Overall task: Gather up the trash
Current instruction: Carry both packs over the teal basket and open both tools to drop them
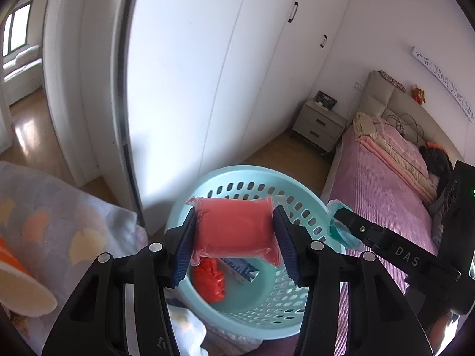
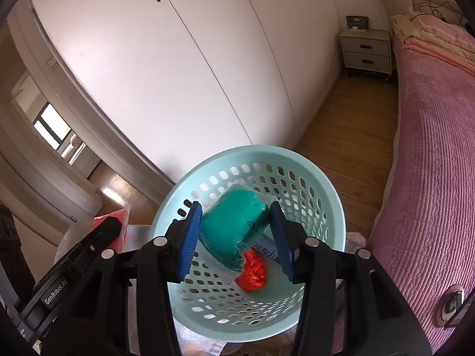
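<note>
My left gripper is shut on a red packet wrapped in clear plastic and holds it above the light blue perforated basket. My right gripper is shut on a green packet in clear plastic, also above the basket. Inside the basket lie a crumpled red bag and a blue-and-white box; both also show in the right wrist view, the bag and the box. The right gripper's arm shows at the right of the left wrist view.
White wardrobe doors stand behind the basket. A bed with a pink cover is on the right, a grey nightstand beyond it. A patterned blanket lies at the left. Wooden floor lies between.
</note>
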A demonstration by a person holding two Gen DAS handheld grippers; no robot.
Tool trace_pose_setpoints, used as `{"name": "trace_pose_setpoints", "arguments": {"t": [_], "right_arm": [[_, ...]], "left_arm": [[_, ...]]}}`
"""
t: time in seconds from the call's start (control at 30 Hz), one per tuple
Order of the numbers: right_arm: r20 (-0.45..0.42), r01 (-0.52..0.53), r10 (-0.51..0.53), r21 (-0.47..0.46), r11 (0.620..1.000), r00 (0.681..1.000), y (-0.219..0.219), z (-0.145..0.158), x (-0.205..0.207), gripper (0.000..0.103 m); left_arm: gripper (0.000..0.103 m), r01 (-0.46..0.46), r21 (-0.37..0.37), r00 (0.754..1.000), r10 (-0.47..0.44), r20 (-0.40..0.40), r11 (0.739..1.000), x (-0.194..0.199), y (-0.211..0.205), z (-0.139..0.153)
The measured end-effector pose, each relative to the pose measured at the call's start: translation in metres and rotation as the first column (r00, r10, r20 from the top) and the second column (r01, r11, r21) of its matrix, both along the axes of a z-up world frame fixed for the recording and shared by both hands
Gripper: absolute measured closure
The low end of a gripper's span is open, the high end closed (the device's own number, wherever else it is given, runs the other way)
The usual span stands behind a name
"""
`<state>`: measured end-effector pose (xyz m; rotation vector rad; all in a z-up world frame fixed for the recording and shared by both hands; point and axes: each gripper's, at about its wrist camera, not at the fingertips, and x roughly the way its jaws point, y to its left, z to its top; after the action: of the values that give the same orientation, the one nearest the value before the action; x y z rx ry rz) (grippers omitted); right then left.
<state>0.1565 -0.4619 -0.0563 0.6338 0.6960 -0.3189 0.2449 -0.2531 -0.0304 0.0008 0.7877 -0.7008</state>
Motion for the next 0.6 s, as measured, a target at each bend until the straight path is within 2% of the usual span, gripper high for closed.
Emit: {"name": "trace_pose_setpoints", "arguments": {"t": [0.23,0.27,0.3,0.33,0.5,0.6], "right_arm": [[0.002,0.007,-0.007,-0.001,1.0,1.0,0.003,0.003,-0.003,0.058],[-0.003,0.011,-0.011,-0.005,1.0,1.0,0.002,0.003,-0.004,0.057],[-0.005,0.018,-0.018,-0.01,1.0,1.0,0.0,0.003,-0.004,0.056],[-0.007,0.023,-0.023,-0.013,1.0,1.0,-0.001,0.004,-0.004,0.052],[-0.006,0.024,-0.024,-0.012,1.0,1.0,0.0,0.002,-0.006,0.05],[0.0,0.016,-0.016,-0.023,1.0,1.0,0.006,0.005,-0.009,0.05]], "left_arm": [[0.053,-0.002,-0.002,1.0,0.002,-0.008,1.0,0.004,-0.016,-0.005],[0.049,-0.006,-0.002,1.0,0.006,-0.007,1.0,0.005,-0.017,-0.005],[0.037,-0.008,-0.007,1.0,0.008,-0.01,1.0,0.005,-0.017,-0.005],[0.034,-0.012,-0.019,1.0,0.012,-0.011,1.0,0.004,-0.015,-0.004],[0.026,-0.017,-0.011,1.0,0.017,0.025,1.0,-0.003,-0.007,0.003],[0.021,-0.024,-0.042,0.999,0.026,0.029,0.999,-0.01,0.004,0.01]]}}
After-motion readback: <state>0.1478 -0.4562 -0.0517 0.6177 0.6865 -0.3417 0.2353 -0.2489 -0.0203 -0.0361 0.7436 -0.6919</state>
